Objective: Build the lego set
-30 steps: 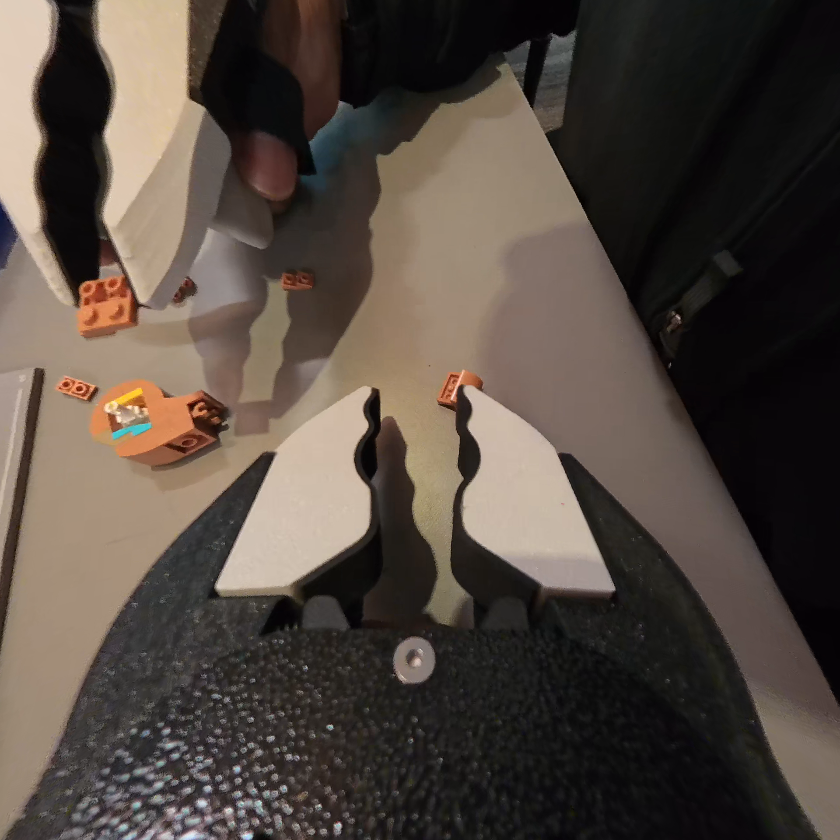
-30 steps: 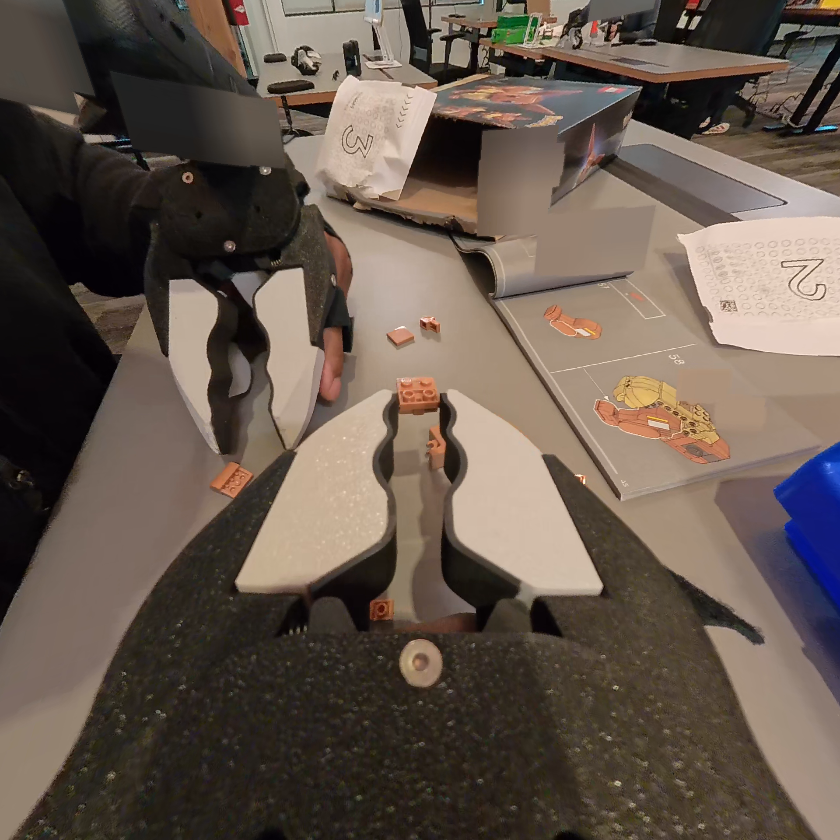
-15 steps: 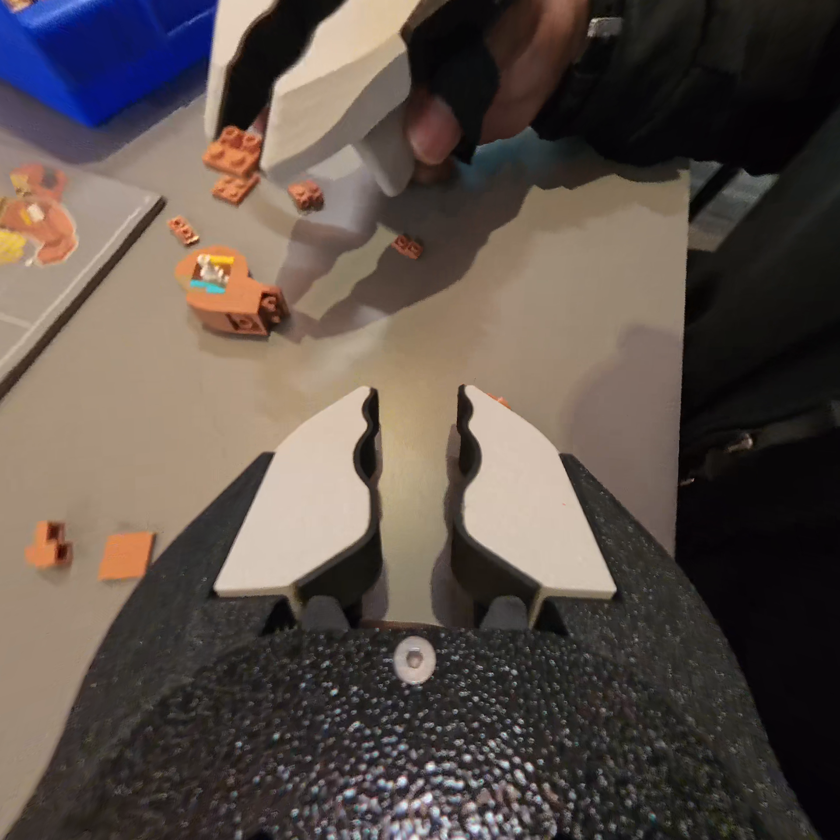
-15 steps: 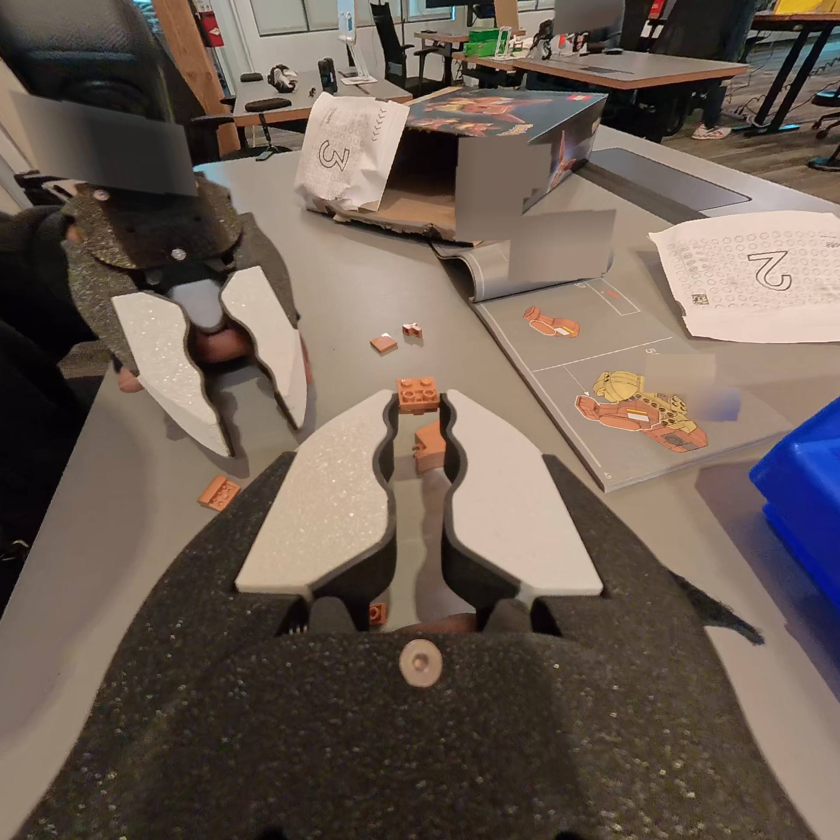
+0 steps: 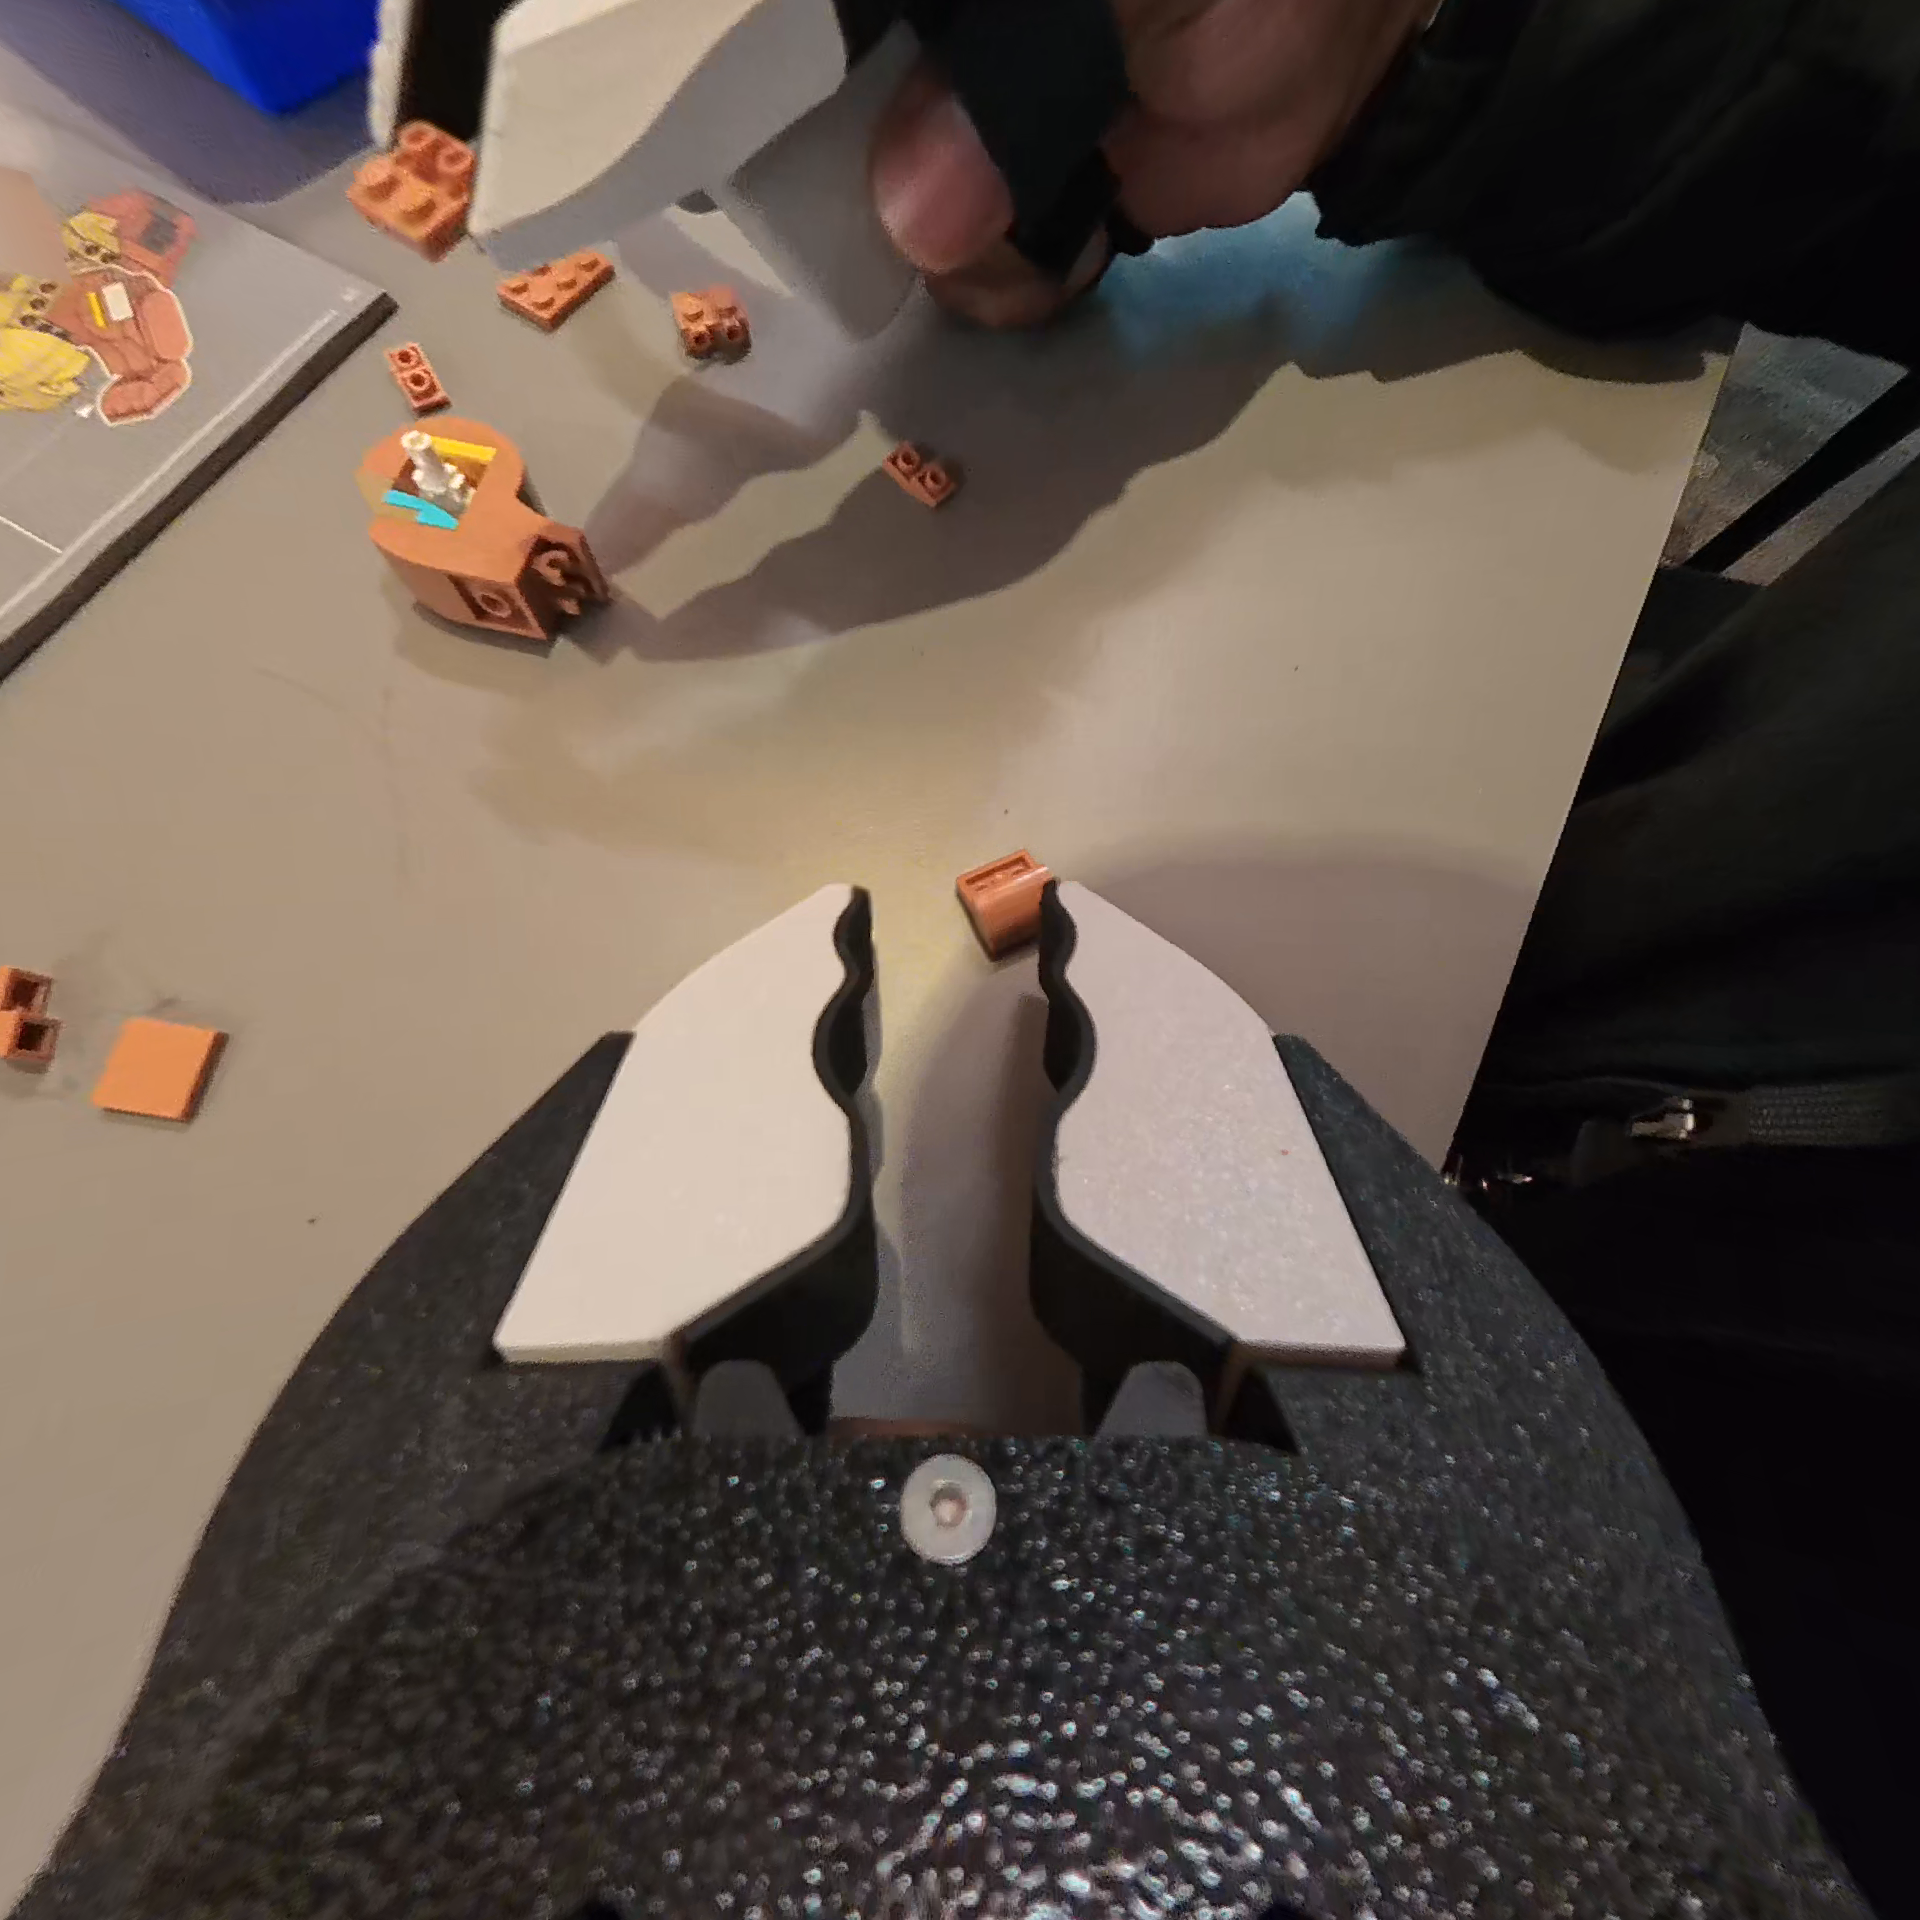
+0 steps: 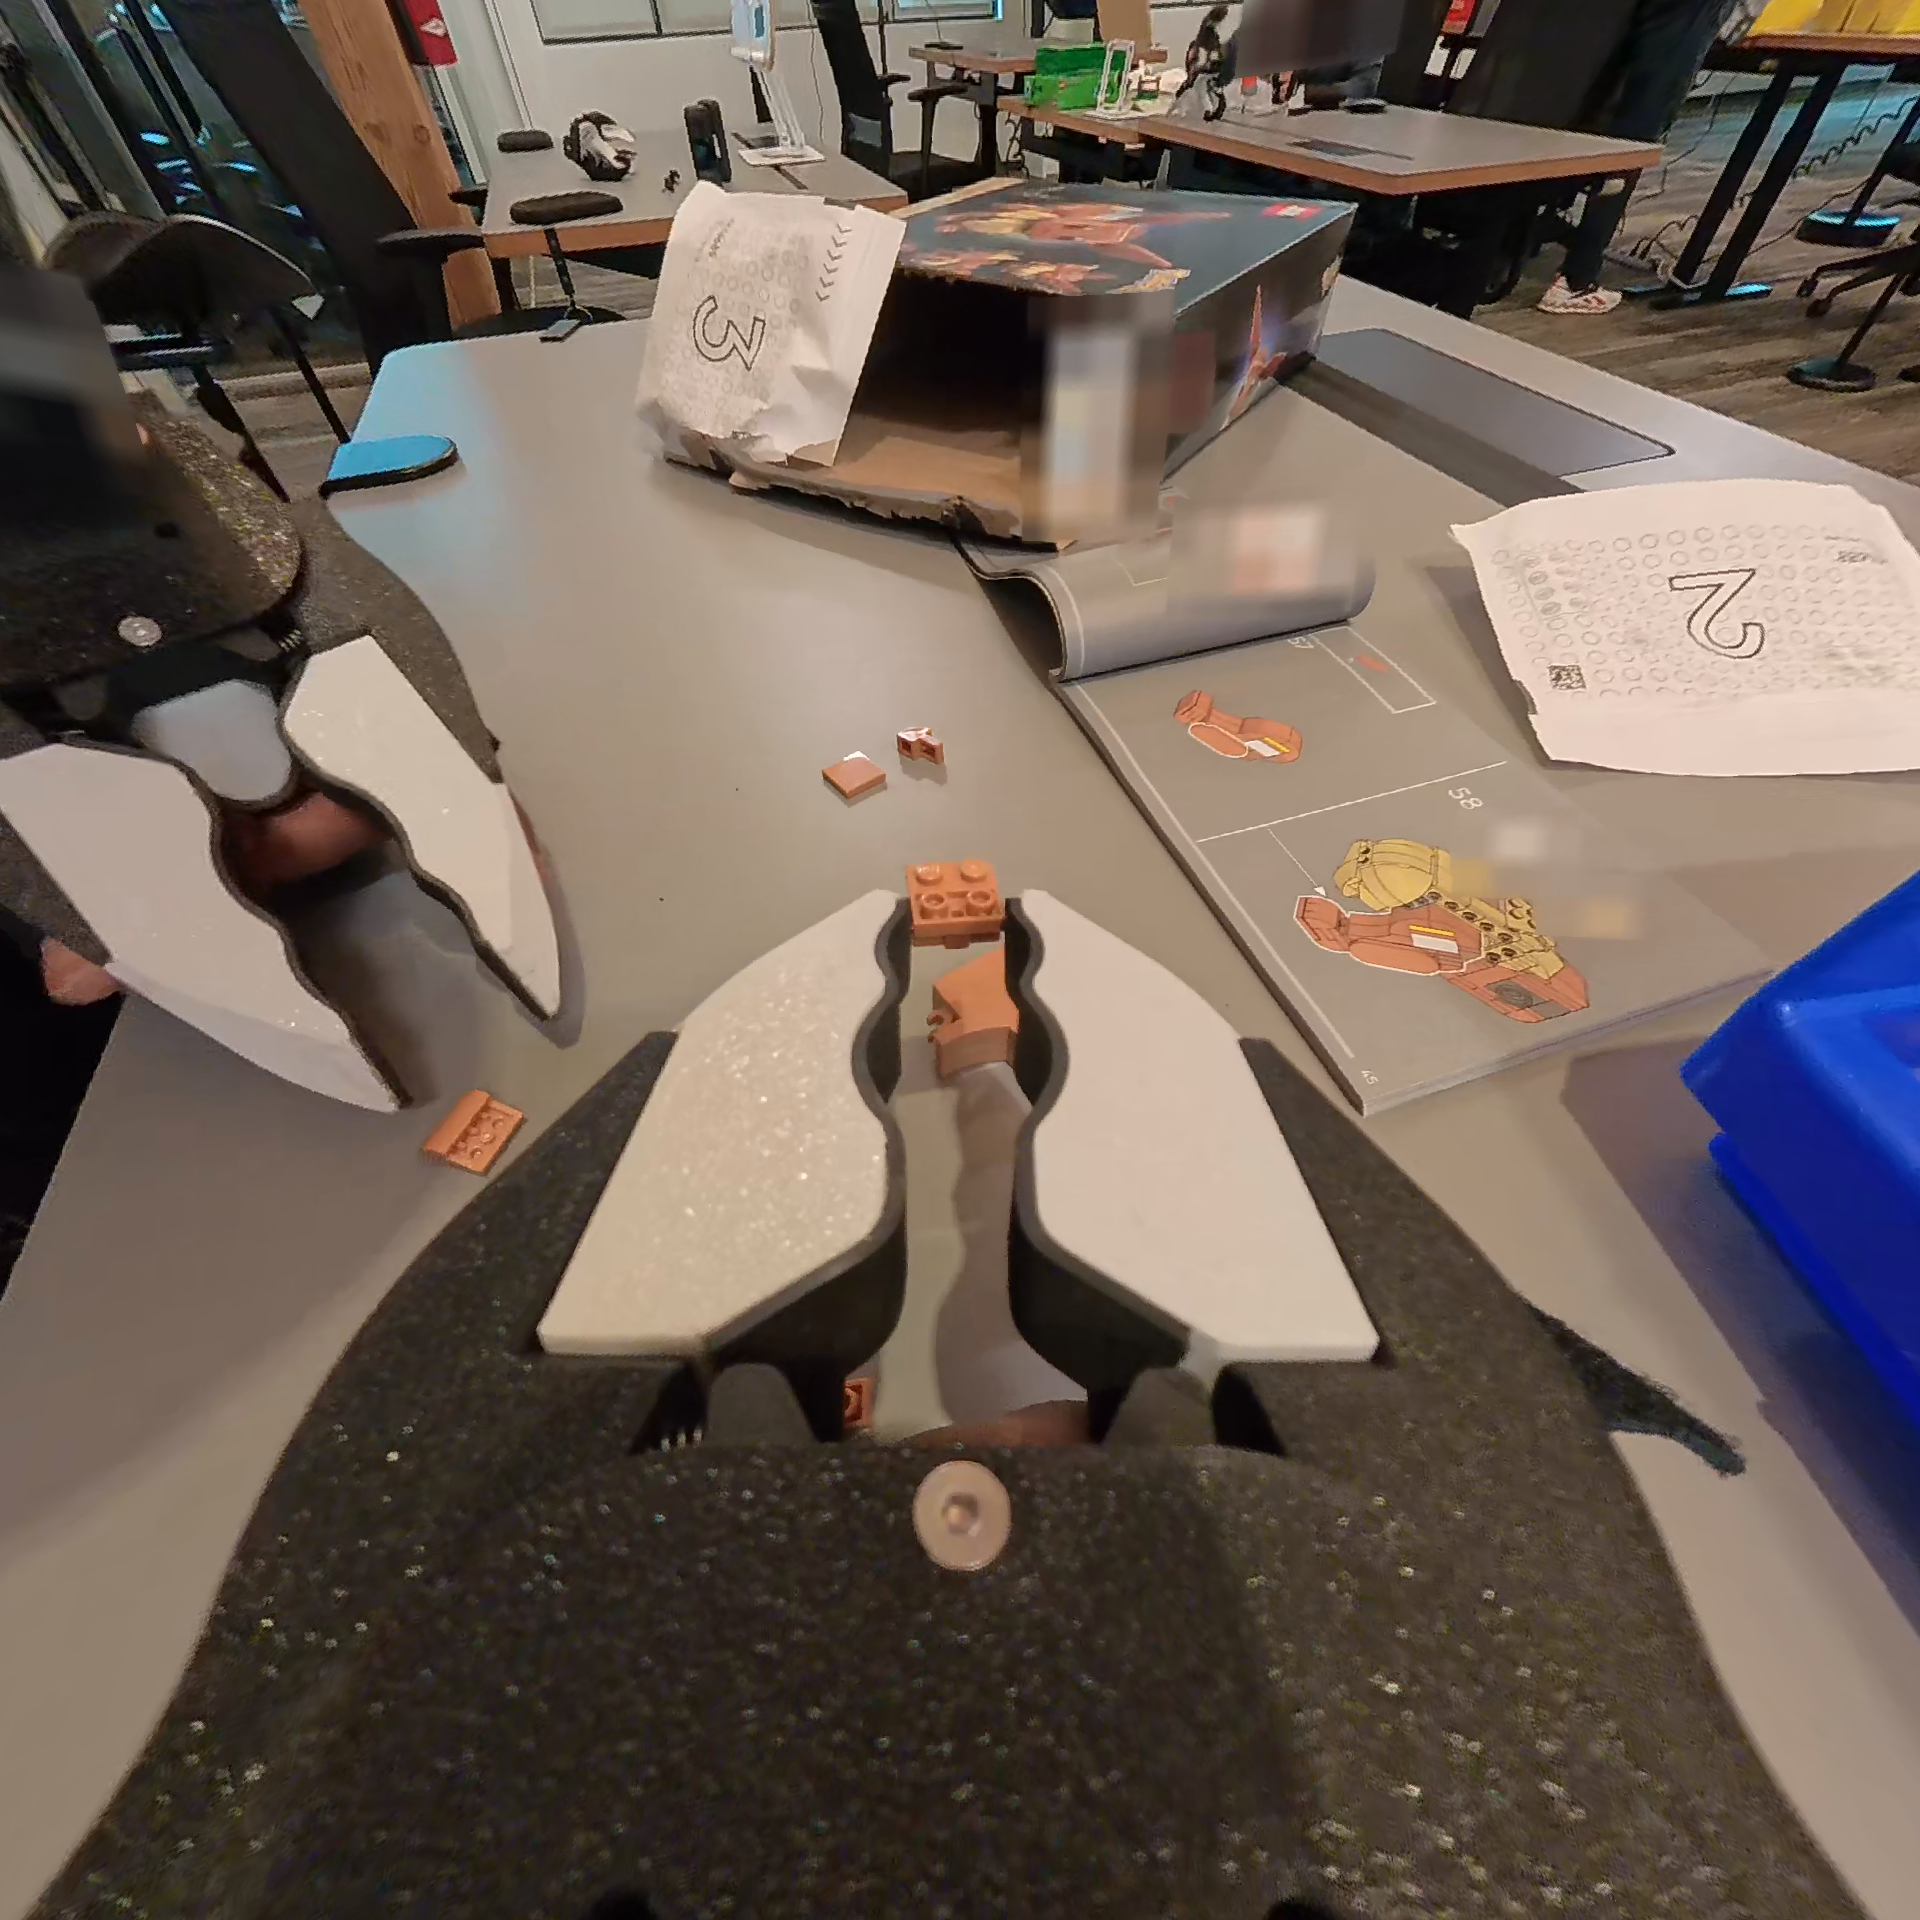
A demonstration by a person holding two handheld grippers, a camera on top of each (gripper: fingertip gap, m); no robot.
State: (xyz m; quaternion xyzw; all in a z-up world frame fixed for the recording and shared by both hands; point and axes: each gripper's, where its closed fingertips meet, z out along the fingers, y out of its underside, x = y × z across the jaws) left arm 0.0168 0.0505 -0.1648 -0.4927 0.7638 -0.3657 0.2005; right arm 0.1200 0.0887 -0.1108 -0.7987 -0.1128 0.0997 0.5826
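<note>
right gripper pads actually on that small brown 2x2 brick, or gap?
Touching. The right wrist view shows the right gripper with both fingertips against the sides of the brown brick, held above the table.

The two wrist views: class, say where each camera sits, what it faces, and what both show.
Left wrist view: behind the open left gripper, facing the table's near edge; a gloved hand shows.
Right wrist view: behind the right gripper, shut on a brown 2x2 brick, facing the instruction booklet.
Shared: each shows the other gripper.

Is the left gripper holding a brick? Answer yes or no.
No: the left gripper stands open, a small brown brick lying on the table beside one fingertip.
</note>
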